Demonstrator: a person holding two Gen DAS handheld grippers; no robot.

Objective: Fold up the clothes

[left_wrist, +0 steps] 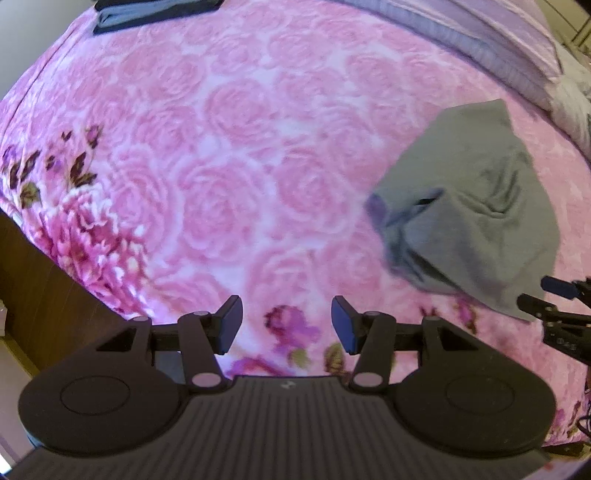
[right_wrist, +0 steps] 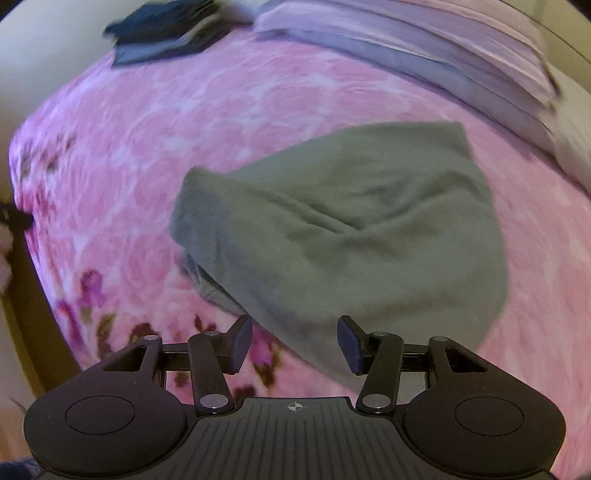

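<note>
A grey-green garment (right_wrist: 343,229) lies crumpled and partly folded over itself on a pink rose-patterned bedspread (right_wrist: 147,147). My right gripper (right_wrist: 293,343) hovers above its near edge, jaws apart with nothing pressed between them. In the left wrist view the same garment (left_wrist: 476,206) sits at the right, and my left gripper (left_wrist: 286,323) is open over bare bedspread (left_wrist: 240,147) to its left, holding nothing. The right gripper's black tip (left_wrist: 554,306) pokes in at the right edge of that view.
A stack of dark folded clothes (right_wrist: 166,29) rests at the far corner of the bed. Lilac and grey bedding (right_wrist: 424,55) runs along the far right side. A dark wooden bed frame (left_wrist: 48,302) borders the near left.
</note>
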